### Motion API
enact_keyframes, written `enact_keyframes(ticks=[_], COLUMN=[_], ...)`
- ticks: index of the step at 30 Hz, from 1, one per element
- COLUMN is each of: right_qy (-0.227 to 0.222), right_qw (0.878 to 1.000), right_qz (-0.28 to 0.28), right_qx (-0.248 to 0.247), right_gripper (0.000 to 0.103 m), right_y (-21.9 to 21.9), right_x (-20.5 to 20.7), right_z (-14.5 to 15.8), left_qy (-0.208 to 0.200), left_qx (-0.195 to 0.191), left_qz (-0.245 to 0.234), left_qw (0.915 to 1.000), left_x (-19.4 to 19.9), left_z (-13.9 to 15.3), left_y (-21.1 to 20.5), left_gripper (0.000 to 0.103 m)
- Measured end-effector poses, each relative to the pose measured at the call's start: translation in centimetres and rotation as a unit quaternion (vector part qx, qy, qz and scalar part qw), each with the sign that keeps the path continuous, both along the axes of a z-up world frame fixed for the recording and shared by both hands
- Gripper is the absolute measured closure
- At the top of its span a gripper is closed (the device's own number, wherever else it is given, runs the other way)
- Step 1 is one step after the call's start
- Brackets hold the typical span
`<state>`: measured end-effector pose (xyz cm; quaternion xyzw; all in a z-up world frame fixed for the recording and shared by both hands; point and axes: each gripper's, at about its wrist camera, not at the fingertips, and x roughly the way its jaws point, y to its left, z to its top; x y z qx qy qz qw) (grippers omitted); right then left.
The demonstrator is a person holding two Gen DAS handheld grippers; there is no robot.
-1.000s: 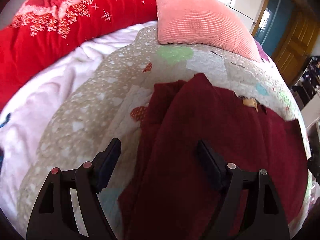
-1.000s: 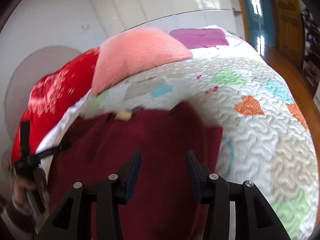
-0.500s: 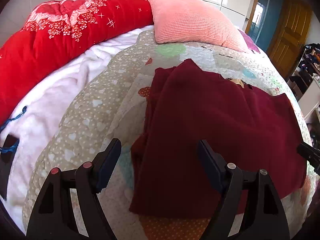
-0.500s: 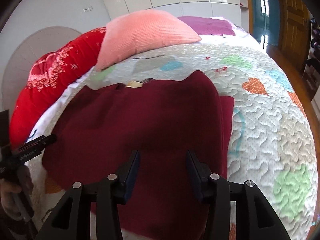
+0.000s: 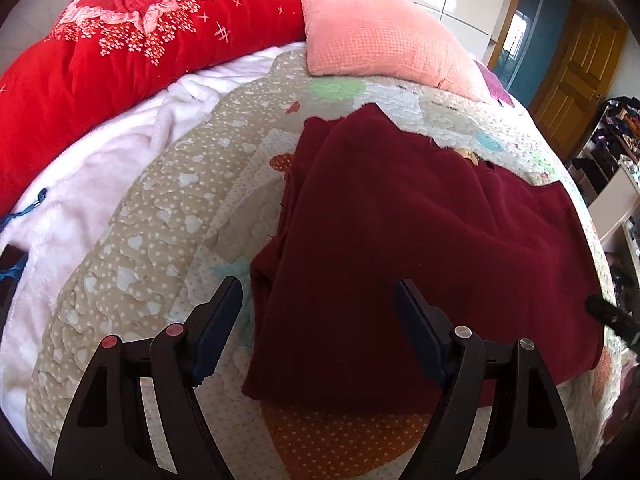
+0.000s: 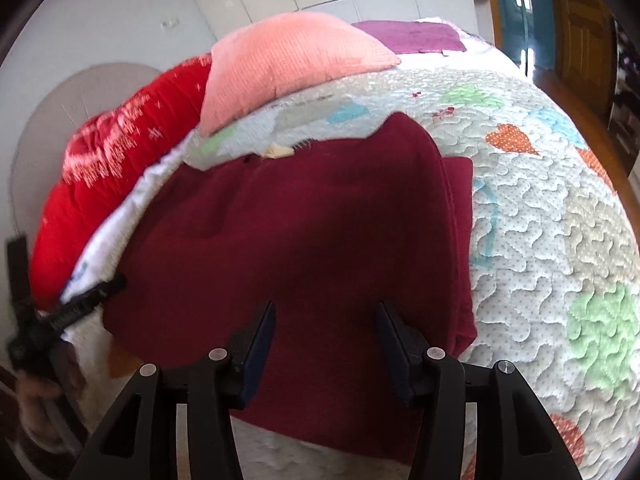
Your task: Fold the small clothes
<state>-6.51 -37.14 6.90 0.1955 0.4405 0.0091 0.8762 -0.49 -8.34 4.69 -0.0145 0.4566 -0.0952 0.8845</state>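
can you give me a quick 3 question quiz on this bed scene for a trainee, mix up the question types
1. True or false: the dark red garment hangs from a gripper.
2. What lies at the head of the quilt, beside the red duvet? A) grey towel B) pink pillow C) cardboard box
3. Fill in: the left gripper is ____.

Key: 1 false, it lies flat on the quilt and neither gripper holds it; the right gripper is opening. 2 B. 3 open.
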Motion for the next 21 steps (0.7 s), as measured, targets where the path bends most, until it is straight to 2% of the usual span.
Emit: enact_keyframes(ticks=[3,7,14,21], right_qy=[-0.016,-0.025,-0.021,-0.029], right_qw=[1.000,1.000,0.999,0.998], right_qz=[0.003,0.004,-0.010,-0.006], right_qx=[0.005,0.006,0.033,0.047], right_gripper=[0.053,0.050,0.049,0.049], right_y=[0.4,0.4,-0.6,-1.3], right_x=[-0.3,-0.2,-0.3,-0.9], right_z=[0.8,1.2,0.1,-0.2], left_qy=[0.012,0.026,-0.010,-0.027], left_qx=[0.002,-0.020,-0.042,-0.001], left_qz=[0.002,0.007,0.006,-0.020], left_qw=[0.9999,0.9994,0.9991,0.9994], left_x=[0.4,0.9,4.2,11.0], left_z=[-1.0,-1.6,1.8,2.7], left_y=[-0.2,0.3,0.7,-2.2], left_gripper=[0.023,0.023,0.024,0.024])
